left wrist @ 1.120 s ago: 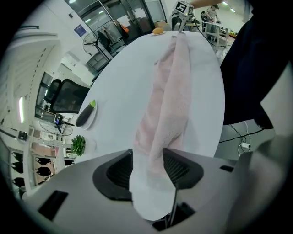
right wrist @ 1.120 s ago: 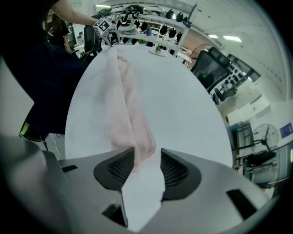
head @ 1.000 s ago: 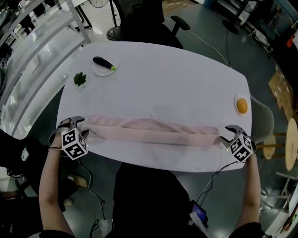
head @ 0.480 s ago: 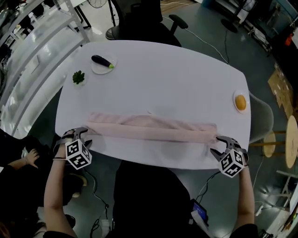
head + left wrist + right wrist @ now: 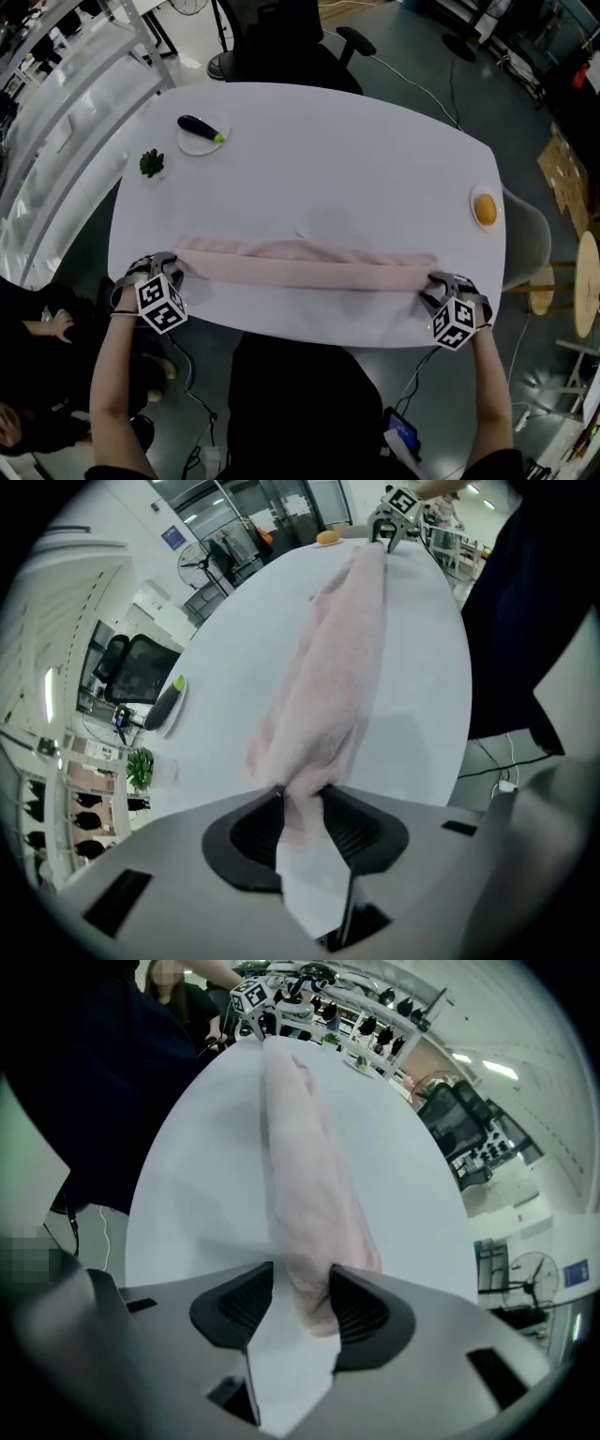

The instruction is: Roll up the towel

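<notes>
Towel [image 5: 305,265], pale pink terry cloth, lies partly rolled as a long band across the near side of the white oval table [image 5: 356,159], reaching almost edge to edge. The grey left gripper [image 5: 176,270] and grey right gripper [image 5: 434,286] each stand at one end. Their jaws have just been closing and now pinch the roll's tip between the pads, presumably so both ends turn together and the roll stays even

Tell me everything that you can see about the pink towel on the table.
The towel is pale pink, soft terry-like cloth, folded into a long, loosely rolled band. It lies flat across the near part of the white table. The left gripper and the right gripper, whose jaws have just been closing, each pinch one end.
</notes>
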`<state>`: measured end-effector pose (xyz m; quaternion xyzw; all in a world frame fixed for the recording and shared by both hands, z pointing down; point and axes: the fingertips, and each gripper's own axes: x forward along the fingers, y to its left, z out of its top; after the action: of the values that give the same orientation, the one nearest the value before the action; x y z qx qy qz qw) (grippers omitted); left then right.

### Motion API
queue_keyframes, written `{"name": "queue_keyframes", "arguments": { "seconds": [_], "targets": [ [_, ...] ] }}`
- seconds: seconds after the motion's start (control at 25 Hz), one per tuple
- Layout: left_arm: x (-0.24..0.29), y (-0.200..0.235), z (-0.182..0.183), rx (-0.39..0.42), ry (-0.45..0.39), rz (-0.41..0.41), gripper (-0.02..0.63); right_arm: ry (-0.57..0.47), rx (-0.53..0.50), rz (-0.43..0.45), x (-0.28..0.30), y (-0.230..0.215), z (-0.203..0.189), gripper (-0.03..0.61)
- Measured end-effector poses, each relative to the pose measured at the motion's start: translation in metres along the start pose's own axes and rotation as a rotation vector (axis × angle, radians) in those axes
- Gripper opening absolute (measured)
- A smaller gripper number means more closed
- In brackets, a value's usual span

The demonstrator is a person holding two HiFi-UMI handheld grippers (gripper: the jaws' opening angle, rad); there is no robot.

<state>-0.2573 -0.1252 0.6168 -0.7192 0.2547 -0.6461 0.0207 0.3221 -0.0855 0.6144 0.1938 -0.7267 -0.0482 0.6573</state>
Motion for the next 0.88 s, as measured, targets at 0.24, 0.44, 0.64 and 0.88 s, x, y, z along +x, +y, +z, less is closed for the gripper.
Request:
{"name": "queue_keyframes", "arguments": {
  "seconds": [0.24,0.44,0.64,0.88],
  "targets": [
    [-0.001,0.01,0.002,0.097,0.013,0.077,0.091,0.045,-0.077,-0.119,-0.002,-0.017,-0.003,0.079],
    [-0.014,0.016,0.003,0.166,0.002,0.126,0.064,0.053,-0.109,-0.132,-0.012,-0.022,-0.004,0.063],
    [-0.028,-0.009,0.001,0.186,-0.046,0.083,0.057,0.052,-0.11,-0.128,-0.028,-0.006,-0.012,0.061],
    [-0.029,-0.051,-0.012,0.189,-0.04,0.016,0.052,0.057,-0.09,-0.089,-0.03,0.033,-0.024,0.061]
  ]
}}
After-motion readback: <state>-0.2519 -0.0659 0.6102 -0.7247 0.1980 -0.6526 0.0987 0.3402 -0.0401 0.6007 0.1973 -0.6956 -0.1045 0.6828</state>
